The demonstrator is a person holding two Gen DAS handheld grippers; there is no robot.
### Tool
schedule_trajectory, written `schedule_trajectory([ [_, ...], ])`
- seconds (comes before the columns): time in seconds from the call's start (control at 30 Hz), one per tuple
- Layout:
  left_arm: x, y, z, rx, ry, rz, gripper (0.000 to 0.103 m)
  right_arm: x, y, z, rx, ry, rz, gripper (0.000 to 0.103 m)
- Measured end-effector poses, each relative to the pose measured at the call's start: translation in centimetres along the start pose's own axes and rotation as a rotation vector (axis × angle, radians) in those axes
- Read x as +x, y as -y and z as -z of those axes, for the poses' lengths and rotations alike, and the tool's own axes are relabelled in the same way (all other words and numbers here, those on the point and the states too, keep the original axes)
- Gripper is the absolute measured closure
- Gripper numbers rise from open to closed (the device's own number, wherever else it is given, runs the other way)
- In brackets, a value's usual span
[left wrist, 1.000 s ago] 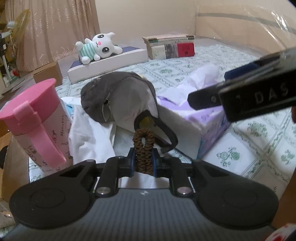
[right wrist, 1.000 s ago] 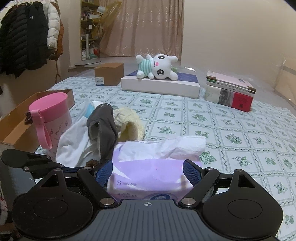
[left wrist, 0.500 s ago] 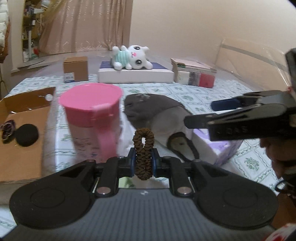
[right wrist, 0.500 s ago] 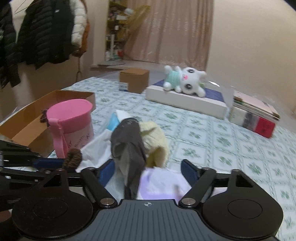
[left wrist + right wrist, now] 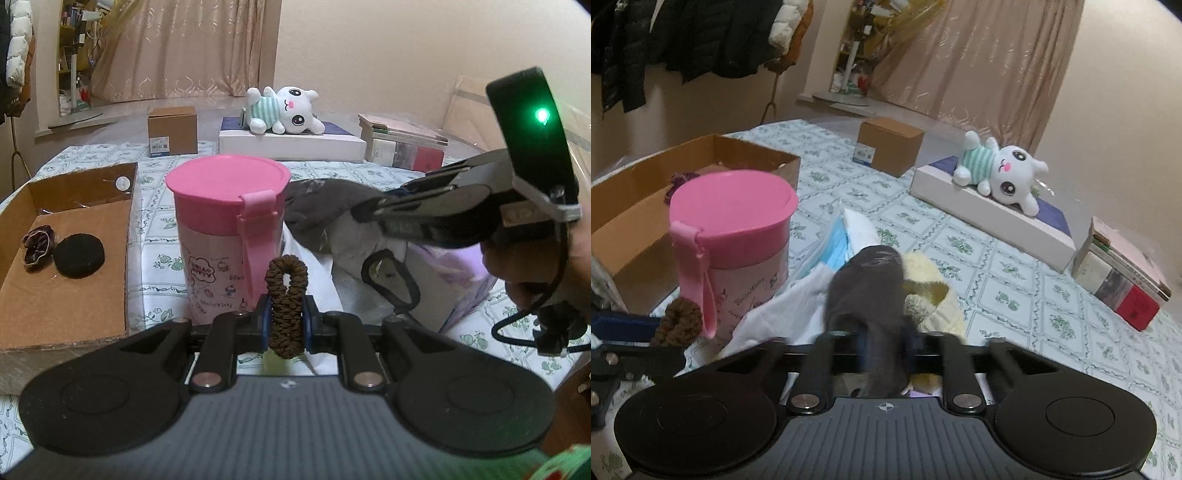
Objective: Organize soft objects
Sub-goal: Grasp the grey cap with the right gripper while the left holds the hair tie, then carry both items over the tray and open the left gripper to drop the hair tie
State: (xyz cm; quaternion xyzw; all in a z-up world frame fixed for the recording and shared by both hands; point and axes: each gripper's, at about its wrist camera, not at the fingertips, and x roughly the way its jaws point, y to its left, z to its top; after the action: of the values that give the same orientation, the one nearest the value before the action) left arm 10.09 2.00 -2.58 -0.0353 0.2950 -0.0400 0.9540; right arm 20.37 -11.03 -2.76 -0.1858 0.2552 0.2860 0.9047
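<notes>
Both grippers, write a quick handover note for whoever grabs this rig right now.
Left gripper: shut on the brown scrunchie, raised in front of the pink cup.
Right gripper: shut on the dark grey cloth in the pile, beside the yellow knit item, blue face mask and white cloth.
Done: a dark scrunchie and a black round pad lie in the cardboard box.
Left: the brown scrunchie probably goes into that box, then the grey cloth and the rest of the pile need sorting.
</notes>
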Motion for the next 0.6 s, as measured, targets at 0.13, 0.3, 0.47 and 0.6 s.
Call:
schedule_trajectory([
  [0.13, -0.3, -0.1, 0.0, -0.008, 0.004, 0.002, 0.088, -1.5, 0.4, -0.1, 0.038, 0.030, 0.009, 0.097],
  [0.3, -1.3, -0.2, -0.1, -0.005, 0.019, -0.003, 0.088, -4.5, 1.2, -0.9, 0.098, 0.102, 0.025, 0.098],
  [0.47, -2.8, -0.1, -0.1, -0.007, 0.037, -0.006, 0.088, -8.2, 2.5, -2.1, 0.169, 0.173, 0.043, 0.098],
  [0.6, -3.7, 0.0, -0.3, -0.008, 0.048, -0.006, 0.088, -11.0, 3.6, -2.9, 0.254, 0.214, 0.022, 0.098],
])
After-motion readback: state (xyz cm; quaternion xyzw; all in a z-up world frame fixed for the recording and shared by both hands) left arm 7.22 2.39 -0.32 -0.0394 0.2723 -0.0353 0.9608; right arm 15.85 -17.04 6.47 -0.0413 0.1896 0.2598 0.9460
